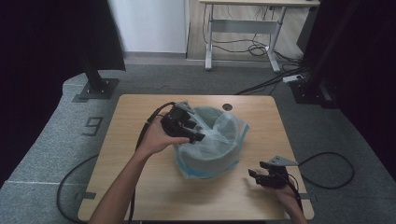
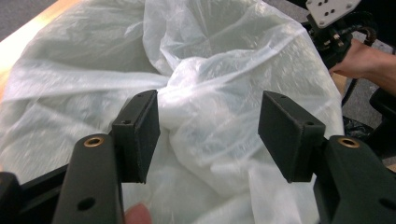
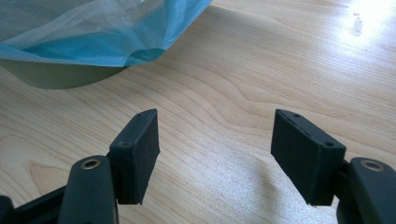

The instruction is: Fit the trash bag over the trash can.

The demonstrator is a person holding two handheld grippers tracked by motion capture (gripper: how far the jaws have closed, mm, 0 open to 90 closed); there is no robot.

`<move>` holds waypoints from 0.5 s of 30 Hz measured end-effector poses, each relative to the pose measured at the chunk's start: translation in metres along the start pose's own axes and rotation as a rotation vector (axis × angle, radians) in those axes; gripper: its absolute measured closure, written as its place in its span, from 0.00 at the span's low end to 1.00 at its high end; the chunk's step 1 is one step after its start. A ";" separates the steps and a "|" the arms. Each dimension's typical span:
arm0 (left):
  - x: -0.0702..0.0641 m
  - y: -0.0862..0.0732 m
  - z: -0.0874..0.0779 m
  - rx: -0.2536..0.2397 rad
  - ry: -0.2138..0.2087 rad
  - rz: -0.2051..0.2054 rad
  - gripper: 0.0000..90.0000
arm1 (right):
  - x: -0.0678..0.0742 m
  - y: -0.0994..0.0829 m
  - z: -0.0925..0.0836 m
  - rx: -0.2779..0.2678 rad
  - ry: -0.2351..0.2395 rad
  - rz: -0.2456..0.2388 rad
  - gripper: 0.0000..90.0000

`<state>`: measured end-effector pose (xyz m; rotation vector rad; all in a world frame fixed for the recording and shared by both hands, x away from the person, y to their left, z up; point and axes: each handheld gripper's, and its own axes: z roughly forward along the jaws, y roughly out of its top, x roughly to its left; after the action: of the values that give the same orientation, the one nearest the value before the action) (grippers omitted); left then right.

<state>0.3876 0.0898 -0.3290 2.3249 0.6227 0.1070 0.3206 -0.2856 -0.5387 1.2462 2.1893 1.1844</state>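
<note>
While the left forearm reaches in from the bottom of the high view and slants up toward the table's middle, the left hand (image 1: pixel 156 137) holds the left gripper (image 1: pixel 198 136) over the near-left rim of the bin (image 1: pixel 205 161), jaws pointing to the right across its mouth. Its jaws stand apart; in the left gripper view a crumpled fold of the plastic bag (image 2: pixel 210 107) bulges between the pads (image 2: pixel 142 133), and no pad is seen pressing on it. The right hand (image 1: pixel 286 196) rests low at the table's near-right corner, well apart from the bin, with the right gripper (image 1: pixel 254 175) pointing left toward it. Its jaws are wide apart, with bare wood between them.

The bin, round and grey-green, stands about mid-table, lined with the translucent bag, whose blue-tinted edge hangs over the rim.

The table (image 1: pixel 140 177) is light wood grain with a small round hole (image 1: pixel 227 107) near its far edge. It stands on grey carpet. Beyond it are a second desk (image 1: pixel 243 28) with loose cables (image 1: pixel 257 46) beneath, a white wall, and dark stands at both sides
</note>
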 end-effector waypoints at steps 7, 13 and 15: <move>-0.008 -0.012 0.003 0.049 0.007 0.028 0.42 | 0.001 0.000 0.002 0.006 -0.001 -0.005 0.35; -0.007 -0.019 0.014 0.108 0.023 0.026 0.42 | 0.001 -0.001 0.002 0.006 -0.002 -0.005 0.35; -0.006 -0.021 0.018 0.127 0.019 0.021 0.43 | 0.001 -0.001 0.002 0.006 -0.003 -0.003 0.35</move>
<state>0.3784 0.0888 -0.3556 2.4558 0.6307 0.1028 0.3210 -0.2843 -0.5403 1.2456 2.1932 1.1748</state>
